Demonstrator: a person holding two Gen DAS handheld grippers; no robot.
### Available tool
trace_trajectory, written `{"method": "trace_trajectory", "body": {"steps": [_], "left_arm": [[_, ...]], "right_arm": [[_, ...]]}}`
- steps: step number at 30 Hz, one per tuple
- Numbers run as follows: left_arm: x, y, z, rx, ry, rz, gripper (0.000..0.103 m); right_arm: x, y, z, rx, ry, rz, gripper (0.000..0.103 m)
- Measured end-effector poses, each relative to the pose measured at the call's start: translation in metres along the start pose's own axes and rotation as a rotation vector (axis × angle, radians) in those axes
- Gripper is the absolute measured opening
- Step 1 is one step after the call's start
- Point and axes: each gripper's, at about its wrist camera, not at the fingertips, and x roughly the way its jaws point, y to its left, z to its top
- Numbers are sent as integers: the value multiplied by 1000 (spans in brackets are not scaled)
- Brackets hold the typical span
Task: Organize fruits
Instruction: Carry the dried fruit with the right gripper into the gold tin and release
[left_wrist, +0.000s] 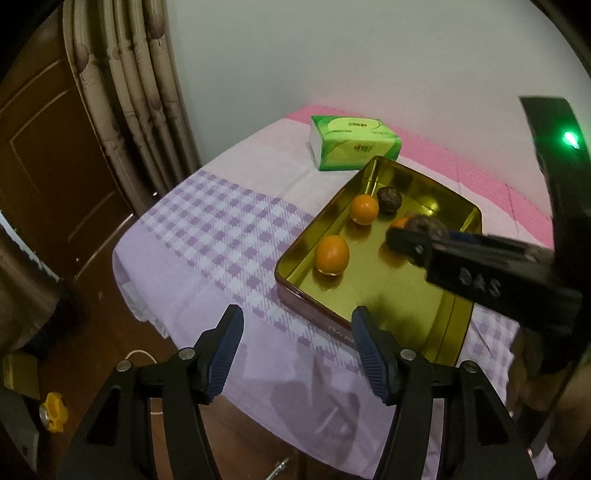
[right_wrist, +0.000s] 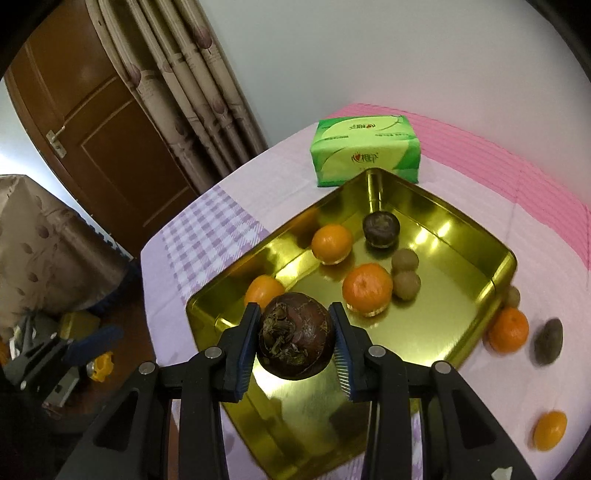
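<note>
Right gripper (right_wrist: 295, 341) lower centre, clamped on dark brown fruit (right_wrist: 295, 336) above gold tin tray's (right_wrist: 207, 314) near edge. Left gripper (left_wrist: 297, 354) empty, jaws parted. Oranges (right_wrist: 366, 289) mid-tray; green tissue pack (right_wrist: 365, 149) upper right.

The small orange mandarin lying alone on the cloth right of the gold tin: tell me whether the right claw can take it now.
Probably not yet: the right claw is shut on a dark brown round fruit over the gold tin. The mandarin itself lies unobstructed.
</note>
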Motion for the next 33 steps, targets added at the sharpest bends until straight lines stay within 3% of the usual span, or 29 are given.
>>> {"method": "trace_trajectory", "body": {"steps": [33], "left_arm": [[5, -2, -1, 9, 15, 0, 67]], "right_arm": [[17, -3, 34, 8, -44, -23, 35]]}}
